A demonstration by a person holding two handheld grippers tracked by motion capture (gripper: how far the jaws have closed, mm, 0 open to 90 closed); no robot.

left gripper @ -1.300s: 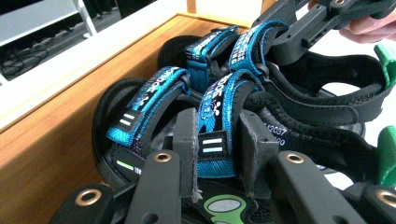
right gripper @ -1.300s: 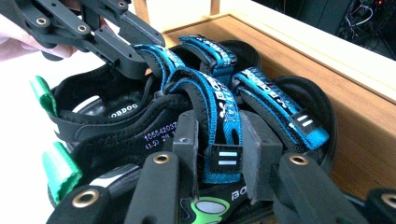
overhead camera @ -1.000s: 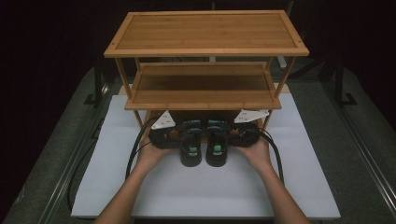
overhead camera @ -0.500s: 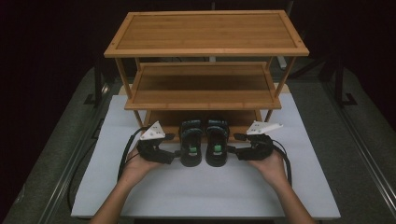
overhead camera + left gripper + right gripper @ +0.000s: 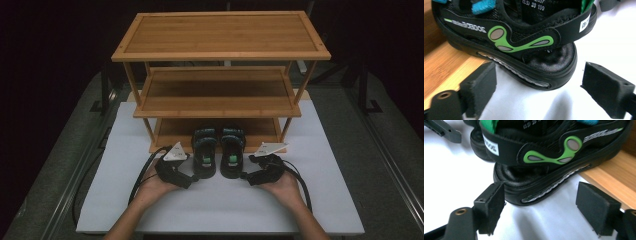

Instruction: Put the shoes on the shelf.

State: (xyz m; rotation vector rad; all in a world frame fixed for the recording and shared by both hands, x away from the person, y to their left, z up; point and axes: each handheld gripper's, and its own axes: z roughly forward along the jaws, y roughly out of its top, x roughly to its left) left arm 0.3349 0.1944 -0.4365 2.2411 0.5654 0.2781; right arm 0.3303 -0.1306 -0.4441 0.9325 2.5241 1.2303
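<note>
The left gripper (image 5: 189, 176) sits released beside the outer flank of the left sandal (image 5: 205, 152), its jaws spread wide and touching nothing. The right gripper (image 5: 248, 177) mirrors it on the far side of the right sandal (image 5: 232, 152), equally let go, with clear white surface between its jaws and the sole. Both are held low in the person's hands, angled inward toward the pair.

The two black sandals stand side by side, toes pushed onto the bottom shelf of the bamboo shoe rack (image 5: 220, 55) and heels hanging out over the white surface (image 5: 325, 200). That placement looks deliberate: the pair reads as parked on the lowest tier, and the grippers' outward stance suggests each has let its sandal go, though this is a judgement only.

The high view gives the layout: three tiers, the upper two bare, the sandals centred at the front edge between the hands. It cannot show the jaw gap. The left gripper view settles that, and adds the green side trim, the printed size marking inside the sandal, and the sole bridging from the wooden shelf edge down to the surface with the heel resting on white. The right gripper view shows the same on its side, plus part of the other gripper at its upper left.
</note>
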